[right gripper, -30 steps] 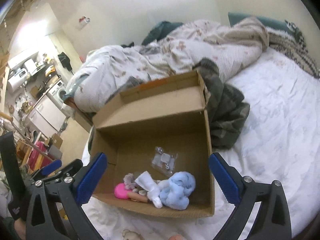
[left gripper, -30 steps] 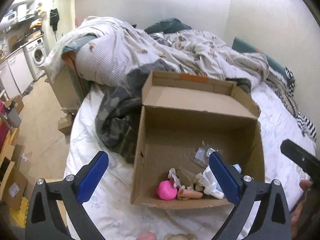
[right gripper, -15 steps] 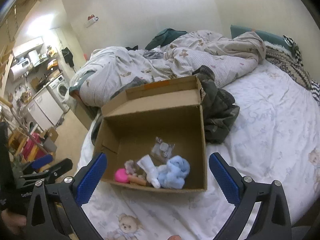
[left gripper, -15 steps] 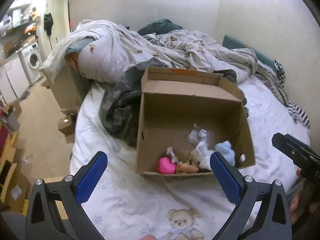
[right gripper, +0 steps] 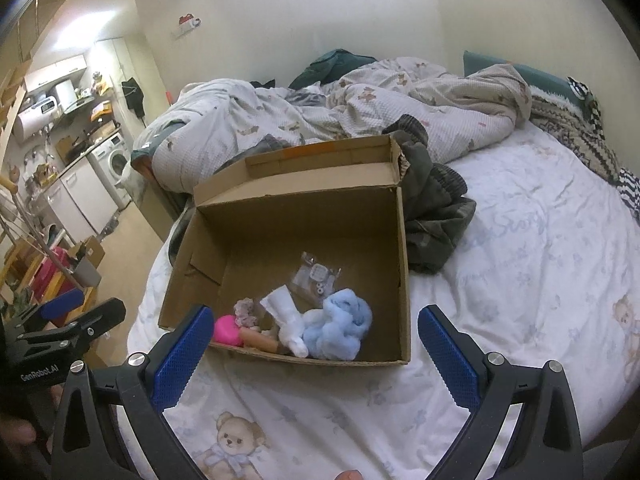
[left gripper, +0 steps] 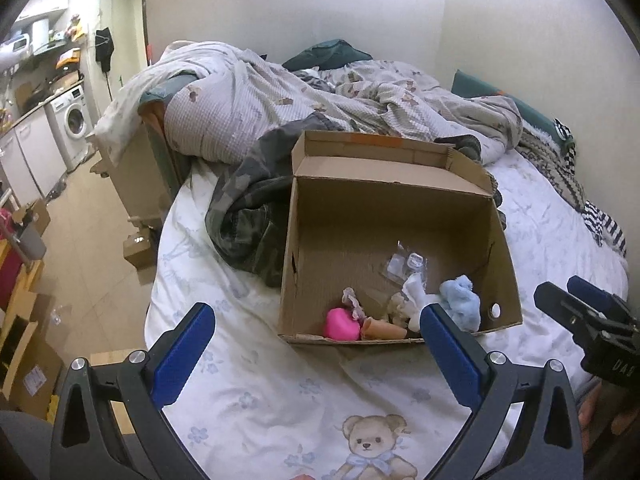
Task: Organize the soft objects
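Observation:
An open cardboard box [left gripper: 384,216] [right gripper: 292,220] stands on the bed. Inside at its near wall lie a pink soft ball [left gripper: 340,323] [right gripper: 225,329], a light blue fluffy piece [left gripper: 460,307] [right gripper: 340,326], a white sock-like cloth [left gripper: 416,294] [right gripper: 286,316], an orange piece [left gripper: 380,328] [right gripper: 258,339] and a clear plastic packet [left gripper: 404,264] [right gripper: 316,276]. My left gripper [left gripper: 316,344] is open and empty, held back from the box. My right gripper [right gripper: 312,344] is open and empty, also short of the box.
A dark green garment [left gripper: 248,220] [right gripper: 436,216] lies beside the box. A rumpled duvet [left gripper: 320,96] covers the far bed. The white sheet has a bear print [left gripper: 368,444]. Left of the bed are floor, cartons [left gripper: 24,360] and a washing machine [left gripper: 72,124].
Both grippers have drawn back and up from the box, which now looks smaller and farther away. More of the bear-print sheet shows in front. The jaws stay open.

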